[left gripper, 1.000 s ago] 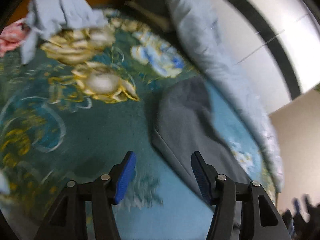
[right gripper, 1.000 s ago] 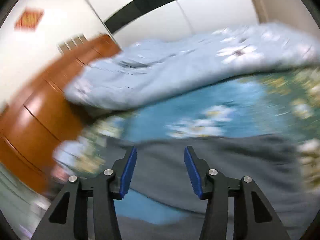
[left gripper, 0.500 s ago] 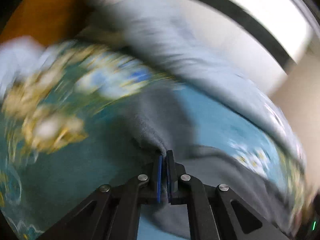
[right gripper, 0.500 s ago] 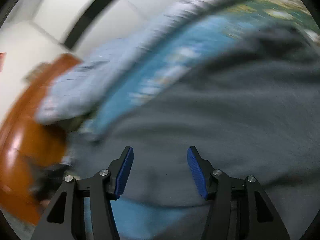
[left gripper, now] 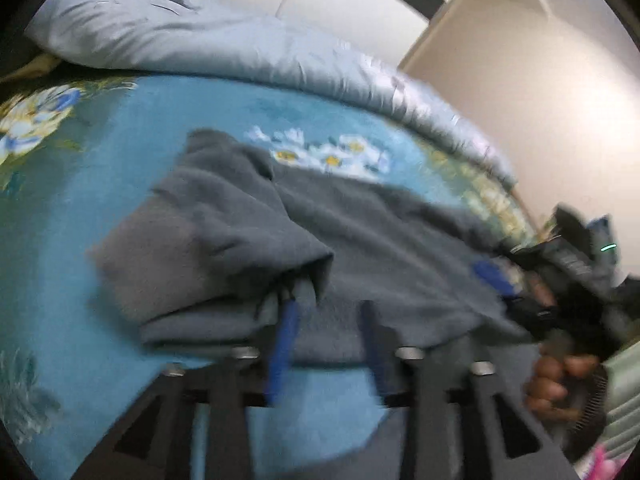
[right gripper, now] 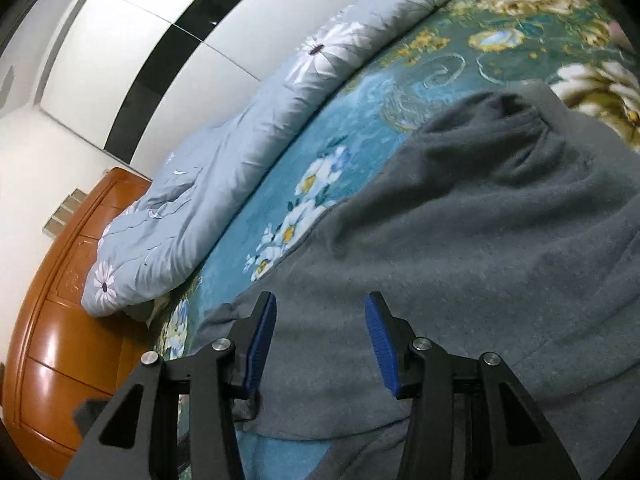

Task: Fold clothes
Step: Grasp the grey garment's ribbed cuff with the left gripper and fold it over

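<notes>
Folding grey garment (left gripper: 360, 240) on bed (left gripper: 60, 200): sleeve flap lies over its body. L tongs (left gripper: 326, 344) apart, cloth brushing one pad; R tongs (right gripper: 320, 336) apart above fabric. We'd square edges, smooth w/o bunching

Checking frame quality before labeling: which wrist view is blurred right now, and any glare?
Left wrist view: motion-smeared, the left gripper blue pads streaked, grey fleece garment soft-edged, right gripper also blurry. Right wrist view: sharp, right gripper open and crisp over the fleece; specular glare on the glossy orange-brown wooden cabinet; strong fisheye bending of the pale blue floral quilt.
</notes>
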{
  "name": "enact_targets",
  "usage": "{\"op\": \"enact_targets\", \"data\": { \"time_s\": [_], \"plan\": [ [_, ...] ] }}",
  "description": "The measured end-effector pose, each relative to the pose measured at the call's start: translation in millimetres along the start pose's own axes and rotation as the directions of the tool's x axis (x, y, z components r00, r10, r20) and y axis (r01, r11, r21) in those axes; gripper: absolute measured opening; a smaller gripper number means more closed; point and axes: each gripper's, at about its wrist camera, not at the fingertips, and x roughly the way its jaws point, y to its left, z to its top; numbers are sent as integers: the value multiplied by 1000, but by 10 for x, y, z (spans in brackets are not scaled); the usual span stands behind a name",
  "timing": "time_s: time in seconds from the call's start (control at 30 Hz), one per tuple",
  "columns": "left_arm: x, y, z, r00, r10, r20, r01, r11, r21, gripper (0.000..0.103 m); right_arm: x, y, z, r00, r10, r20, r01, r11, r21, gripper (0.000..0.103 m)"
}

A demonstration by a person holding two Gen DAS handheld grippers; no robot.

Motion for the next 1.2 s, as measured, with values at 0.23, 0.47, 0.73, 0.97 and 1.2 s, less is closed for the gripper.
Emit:
{"op": "enact_targets", "data": {
  "time_s": [0.23, 0.47, 0.73, 0.97, 1.2],
  "plan": [
    [-88, 877, 245, 985, 114, 130, -66, 943, -328, 64, 73, 74, -59, 998, 21, -52, -23, 1000, -21, 48],
    [32, 846, 196, 988, 1, 154, 56, 929, -365, 6, 69, 11, -29, 999, 11, -49, -11, 1000, 0, 48],
    [-896, 1154, 773, 923, 340, 182, -251, 887, -387, 6, 81, 31, -47, 998, 6, -56, -7, 1000, -17, 48],
    [-1390, 1523, 1276, 767, 629, 123, -545, 741, -392, 6, 217, 119, -162, 995, -20, -98, 13, 998, -65, 48],
    [-841, 2155, 1244, 708, 706, 18, -647, 659, -385, 11, 245, 143, -165, 994, -26, -104, 17, 997, -82, 48]
  ]
}}
